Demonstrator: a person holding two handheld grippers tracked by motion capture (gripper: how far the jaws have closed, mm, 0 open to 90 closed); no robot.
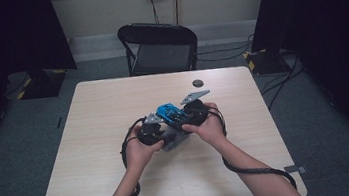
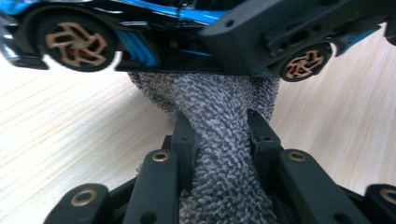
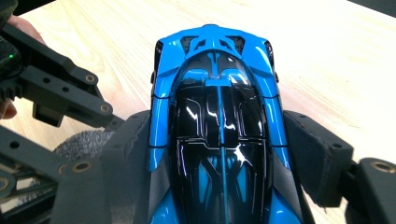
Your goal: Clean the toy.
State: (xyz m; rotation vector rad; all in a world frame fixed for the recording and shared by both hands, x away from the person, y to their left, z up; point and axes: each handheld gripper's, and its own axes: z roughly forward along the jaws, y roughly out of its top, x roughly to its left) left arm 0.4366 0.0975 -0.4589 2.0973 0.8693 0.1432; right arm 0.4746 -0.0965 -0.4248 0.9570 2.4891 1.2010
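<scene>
A blue and black toy car (image 3: 217,126) is held just above the table, my right gripper (image 3: 219,154) shut on its sides. In the high view the toy car (image 1: 169,112) sits between both hands at mid-table. A grey speckled cloth (image 2: 224,140) hangs bunched between the jaws of my left gripper (image 2: 223,140), which is shut on it. The cloth presses up against the car's underside (image 2: 154,51), between its gold-spoked wheels. In the high view my left gripper (image 1: 152,131) is left of the car and my right gripper (image 1: 192,113) is at its right.
A small dark round disc (image 1: 198,83) lies on the wooden table (image 1: 112,100) toward the far edge. A black folding chair (image 1: 158,47) stands behind the table. Cables trail from both grippers off the near edge.
</scene>
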